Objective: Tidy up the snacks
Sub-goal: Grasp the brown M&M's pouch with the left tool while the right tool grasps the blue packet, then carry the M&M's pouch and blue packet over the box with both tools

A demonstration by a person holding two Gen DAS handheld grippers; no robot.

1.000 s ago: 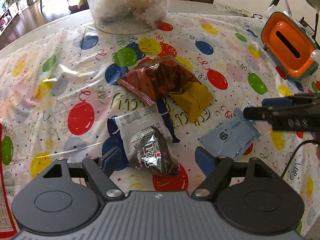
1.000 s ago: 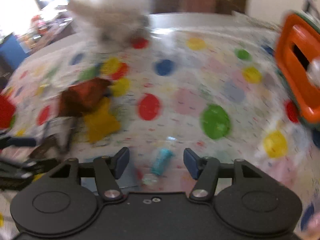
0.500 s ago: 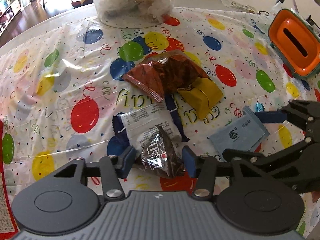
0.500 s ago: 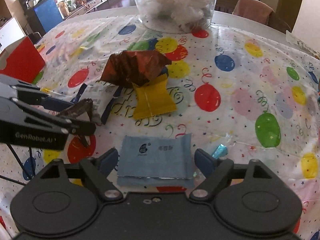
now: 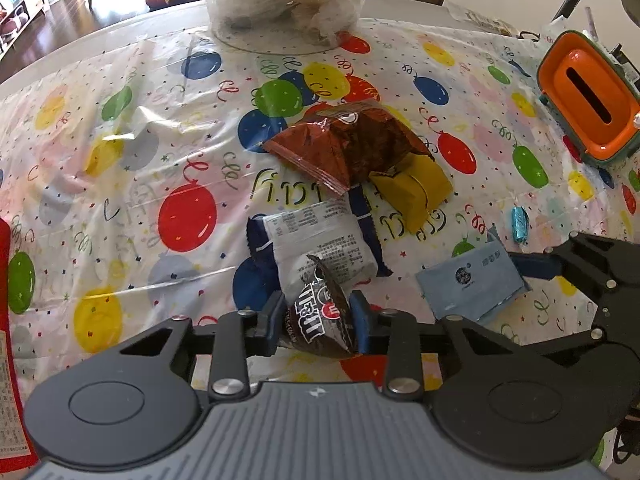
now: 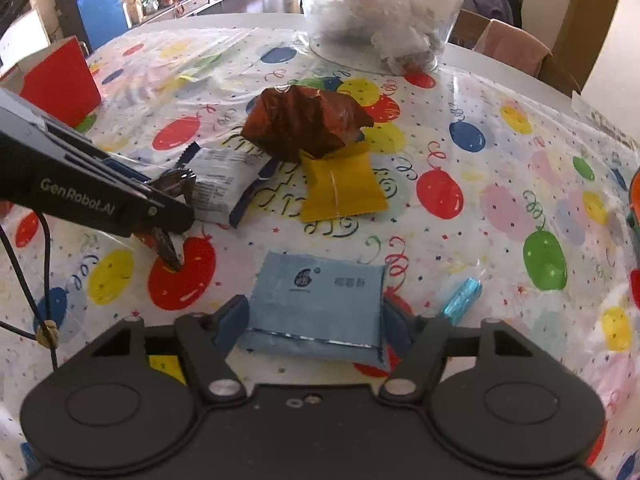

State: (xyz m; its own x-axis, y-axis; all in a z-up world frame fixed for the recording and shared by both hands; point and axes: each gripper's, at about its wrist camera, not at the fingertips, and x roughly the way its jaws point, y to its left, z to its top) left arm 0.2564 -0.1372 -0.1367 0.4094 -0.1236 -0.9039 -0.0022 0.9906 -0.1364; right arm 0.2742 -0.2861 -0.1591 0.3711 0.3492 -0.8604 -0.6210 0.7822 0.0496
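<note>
Left tool [image 5: 316, 320]: fingers clamped on both sides of a dark brown packet [image 5: 320, 314], near centre of the table [image 5: 120, 152]; packet's lower corner seems to touch the cloth, though the right view is partly blocked.
Right tool [image 6: 316, 320]: fingers pressed against both edges of a flat blue sachet [image 6: 316, 304], near centre, right of the brown packet.
White pack [image 5: 320, 240]: lies flat, dark blue ends, just beyond the brown packet and touching it.
Red-brown bag [image 5: 348, 148]: crumpled, mid-table, far side of the white pack.
Yellow packet [image 5: 412, 190]: right of the white pack, its far end tucked under the red-brown bag.
Small blue candy [image 5: 520, 224]: loose on the cloth, right of the sachet.
Clear tub [image 5: 280, 0]: far edge, white wrappers inside.
Orange box [image 5: 588, 96]: far right, slot on top.
Red carton [image 6: 60, 80]: far left.
</note>
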